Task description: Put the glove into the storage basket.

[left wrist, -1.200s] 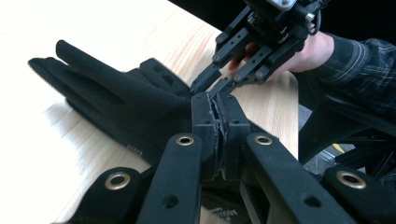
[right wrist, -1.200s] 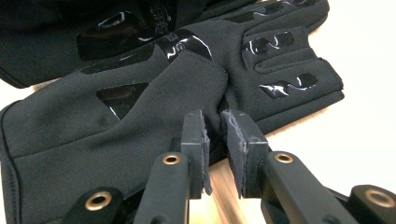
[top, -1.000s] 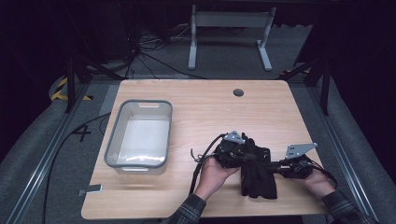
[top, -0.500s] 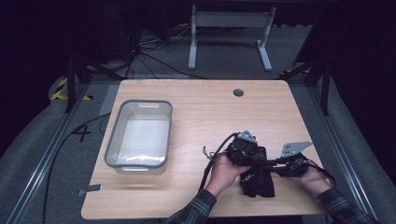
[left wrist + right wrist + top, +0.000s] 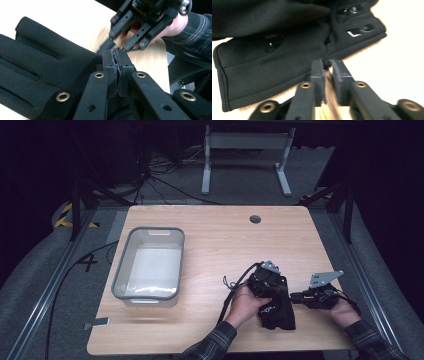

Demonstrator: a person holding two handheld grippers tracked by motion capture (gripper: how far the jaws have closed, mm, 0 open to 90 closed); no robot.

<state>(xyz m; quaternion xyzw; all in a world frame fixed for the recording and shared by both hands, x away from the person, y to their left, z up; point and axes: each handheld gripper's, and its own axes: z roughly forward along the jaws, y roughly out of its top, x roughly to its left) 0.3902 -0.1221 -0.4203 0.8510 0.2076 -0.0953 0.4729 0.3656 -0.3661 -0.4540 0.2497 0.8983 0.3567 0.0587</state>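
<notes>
A black glove (image 5: 277, 312) lies flat near the table's front right. In the left gripper view the glove (image 5: 45, 62) spreads to the left with its fingers outstretched. My left gripper (image 5: 282, 289) rests over the glove's upper end, and its jaws (image 5: 116, 53) are shut pad against pad with no cloth seen between them. My right gripper (image 5: 296, 296) comes in from the right. Its jaws (image 5: 327, 62) have just been closing and now pinch the edge of the glove (image 5: 274, 50) at their tips. The right gripper (image 5: 107, 47) also appears just beyond the left one's tips.
A clear plastic bin (image 5: 120, 270) stands on the left half of the wooden table (image 5: 225, 235). A small cable hole (image 5: 255, 219) sits near the far edge. The right table edge runs close to the right hand.
The left hand and its gripper have slid right, further over the glove. The right gripper stays at the glove's right edge. The glove has shifted slightly.
</notes>
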